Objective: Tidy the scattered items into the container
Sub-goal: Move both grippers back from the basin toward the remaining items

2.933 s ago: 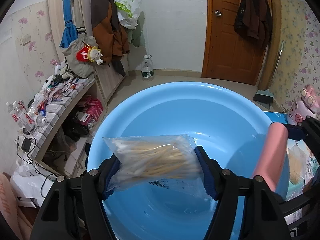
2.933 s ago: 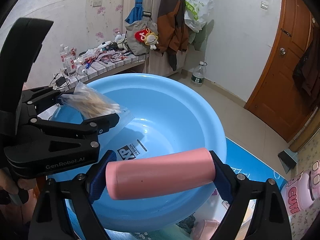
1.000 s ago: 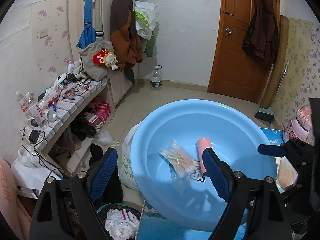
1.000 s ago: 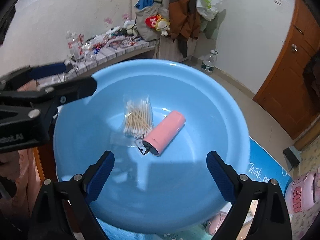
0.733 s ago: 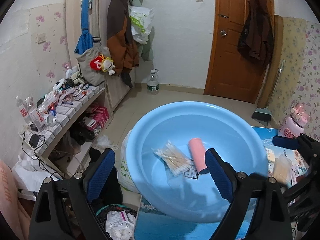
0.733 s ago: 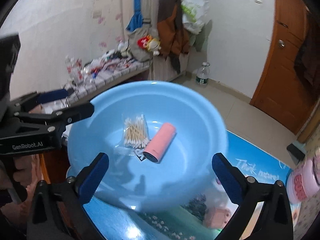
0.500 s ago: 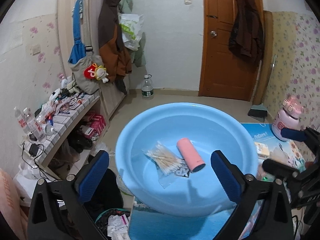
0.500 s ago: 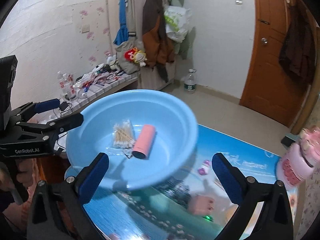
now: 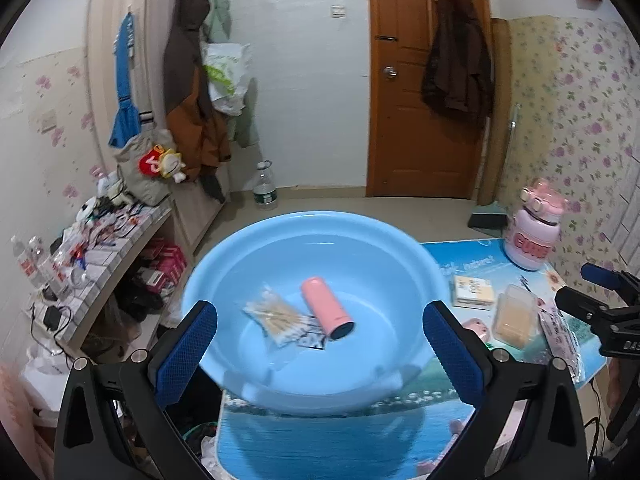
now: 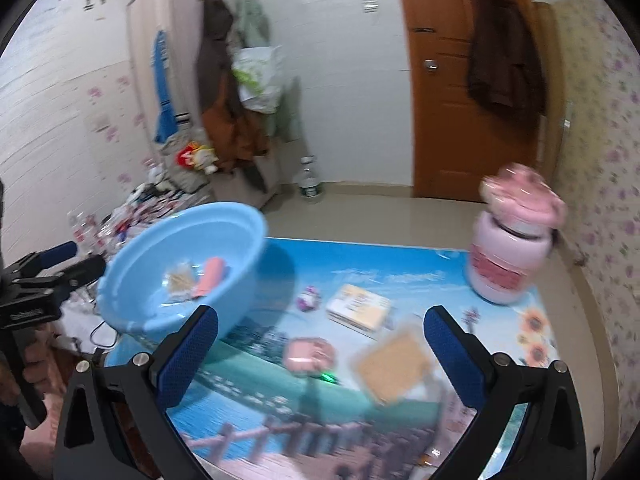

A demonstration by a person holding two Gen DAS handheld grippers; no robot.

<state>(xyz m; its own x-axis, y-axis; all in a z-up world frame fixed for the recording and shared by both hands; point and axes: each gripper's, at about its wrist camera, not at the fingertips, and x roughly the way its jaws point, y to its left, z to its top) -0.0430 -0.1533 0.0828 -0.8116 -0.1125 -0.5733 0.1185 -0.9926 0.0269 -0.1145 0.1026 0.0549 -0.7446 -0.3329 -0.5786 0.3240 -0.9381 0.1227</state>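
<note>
- Orange wooden door (image 9: 416, 92) ahead of me, dark coat (image 9: 458, 76) hung on it.
- Brown jacket (image 9: 192, 96) and white plastic bag (image 9: 224, 76) hanging on the left wall.
- Water bottle (image 9: 265, 188) upright on the floor near the wall.
- Cluttered shelf (image 9: 100, 236) on the left.
- Bench (image 10: 360, 392) covered with a printed scenery mat.
- Red-and-yellow plush toy (image 9: 162, 162) on a grey bag.

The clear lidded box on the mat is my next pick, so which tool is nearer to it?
Right. The right tool hangs open just before the clear box; the left tool faces the blue basin, the box off to its right.
</note>
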